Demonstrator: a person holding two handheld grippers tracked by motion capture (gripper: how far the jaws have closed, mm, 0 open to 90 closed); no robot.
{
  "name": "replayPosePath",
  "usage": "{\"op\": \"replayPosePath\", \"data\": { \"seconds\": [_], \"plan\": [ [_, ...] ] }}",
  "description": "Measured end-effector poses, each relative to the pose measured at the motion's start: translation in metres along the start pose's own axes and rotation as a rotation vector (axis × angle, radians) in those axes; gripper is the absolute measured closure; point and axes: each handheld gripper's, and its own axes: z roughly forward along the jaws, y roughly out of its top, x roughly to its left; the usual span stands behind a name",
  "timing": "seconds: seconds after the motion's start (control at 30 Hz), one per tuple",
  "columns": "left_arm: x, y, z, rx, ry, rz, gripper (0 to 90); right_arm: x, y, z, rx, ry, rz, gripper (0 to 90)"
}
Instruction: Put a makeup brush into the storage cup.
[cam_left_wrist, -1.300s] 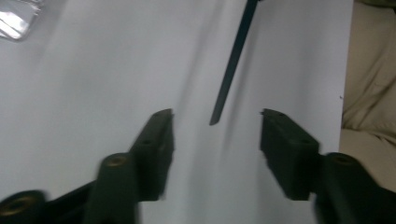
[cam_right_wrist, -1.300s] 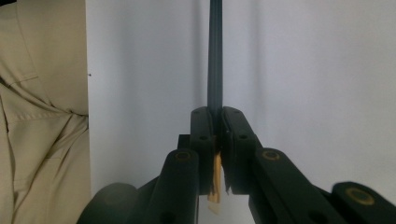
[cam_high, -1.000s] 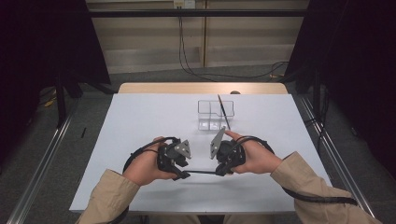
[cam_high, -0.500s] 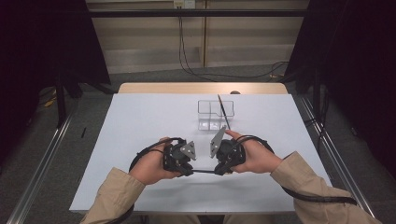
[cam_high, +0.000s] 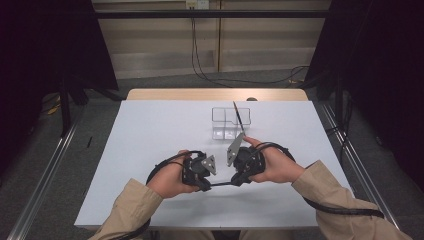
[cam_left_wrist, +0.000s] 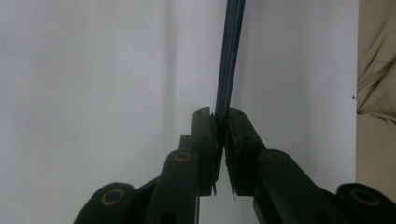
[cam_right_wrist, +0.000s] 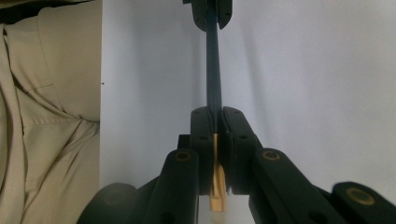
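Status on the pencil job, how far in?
Done: one thin dark pencil already stands in the clear two-cell plastic holder. In hand: a second dark blue pencil is clamped at both ends, the left gripper having just closed on it, the right gripper shut on its wooden end. Left: seemingly carrying it across the white table to the holder.

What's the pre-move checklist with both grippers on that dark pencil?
1. Right gripper clamped on the pencil: ok.
2. Left gripper clamped on the pencil's other end; jaws have just closed: ok.
3. Pencil spans straight between grippers above the table: ok.
4. Clear organizer upright, apart from the hands: ok.
5. Second pencil stands in organizer: ok.
6. Free compartment for this pencil: cannot tell.
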Motion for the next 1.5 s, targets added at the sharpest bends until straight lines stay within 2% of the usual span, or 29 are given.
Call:
{"op": "replayPosePath", "data": {
  "seconds": [0.03, 0.17, 0.2, 0.37, 0.5, 0.53, 0.63, 0.67, 0.8, 0.83, 0.93, 1.13, 1.3, 1.4, 1.5],
  "plan": [
    [0.000, 0.000, 0.000, 0.001, -0.003, 0.003, 83.3, 0.000, 0.000, -0.001, -0.002, -0.004, 0.013, 84.0],
    [-0.001, 0.000, 0.000, 0.004, -0.016, 0.013, 84.8, -0.001, -0.001, -0.003, -0.006, -0.001, 0.006, 83.8],
    [-0.001, 0.000, 0.001, -0.004, -0.034, -0.001, 85.3, -0.001, -0.002, -0.003, -0.016, 0.000, -0.004, 83.4],
    [-0.003, 0.000, -0.001, 0.002, -0.029, -0.004, 85.8, -0.001, -0.002, -0.004, -0.035, -0.017, -0.018, 81.5],
    [-0.004, -0.002, -0.003, 0.005, -0.034, 0.004, 85.9, -0.003, -0.004, -0.005, -0.068, -0.043, 0.005, 65.8],
    [-0.005, -0.003, -0.003, -0.018, -0.029, -0.020, 85.9, -0.003, -0.005, -0.005, -0.073, -0.044, 0.006, 63.5],
    [-0.004, -0.004, -0.005, -0.008, -0.027, -0.007, 85.8, -0.006, -0.009, -0.006, -0.094, -0.052, 0.023, 51.0],
    [-0.005, -0.005, -0.005, -0.022, -0.028, -0.022, 85.8, -0.007, -0.010, -0.007, -0.104, -0.058, 0.023, 48.4],
    [-0.004, -0.008, -0.006, -0.028, -0.015, -0.027, 85.8, -0.010, -0.015, -0.007, -0.161, -0.062, 0.049, 35.7],
    [-0.004, -0.008, -0.006, -0.031, -0.017, -0.031, 85.8, -0.010, -0.017, -0.007, -0.176, -0.063, 0.072, 32.2],
    [-0.002, -0.010, -0.007, -0.034, -0.011, -0.031, 85.8, -0.013, -0.022, -0.008, -0.253, -0.068, 0.098, 23.7],
    [-0.003, -0.013, -0.006, -0.055, -0.011, -0.060, 85.8, -0.018, -0.035, -0.011, -0.368, -0.071, 0.176, 19.8],
    [-0.002, -0.015, -0.006, -0.070, -0.005, -0.075, 85.8, -0.020, -0.045, -0.014, -0.460, -0.100, 0.197, 17.2],
    [-0.002, -0.015, -0.007, -0.074, -0.004, -0.077, 85.8, -0.020, -0.050, -0.015, -0.496, -0.112, 0.208, 16.3],
    [-0.002, -0.016, -0.007, -0.079, -0.003, -0.085, 85.8, -0.020, -0.054, -0.015, -0.545, -0.131, 0.238, 14.8]
  ]
}}
